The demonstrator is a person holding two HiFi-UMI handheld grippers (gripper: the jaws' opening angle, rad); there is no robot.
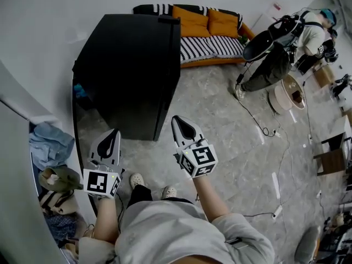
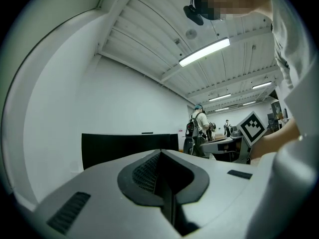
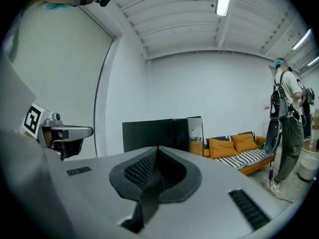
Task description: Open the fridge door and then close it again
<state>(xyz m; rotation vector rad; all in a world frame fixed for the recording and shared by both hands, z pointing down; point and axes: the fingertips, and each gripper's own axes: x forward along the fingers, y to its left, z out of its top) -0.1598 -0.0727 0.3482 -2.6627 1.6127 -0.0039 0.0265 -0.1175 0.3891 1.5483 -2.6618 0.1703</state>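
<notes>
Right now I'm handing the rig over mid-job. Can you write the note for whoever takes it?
Left gripper: shut, empty, held in the air short of the fridge.
Right gripper: shut, empty, also short of it.
Fridge: black, straight ahead, door looks closed; neither gripper touches it.
Done: the pictures don't show whether the door has been opened once.
Left: if it has not, open the door, then close it.

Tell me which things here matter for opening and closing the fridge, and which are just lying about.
For the job:
- fridge, door closed
- left gripper, shut, empty
- right gripper, shut, empty

Just lying about:
- sofa with orange cushions
- clothes by the wall
- another person
</notes>
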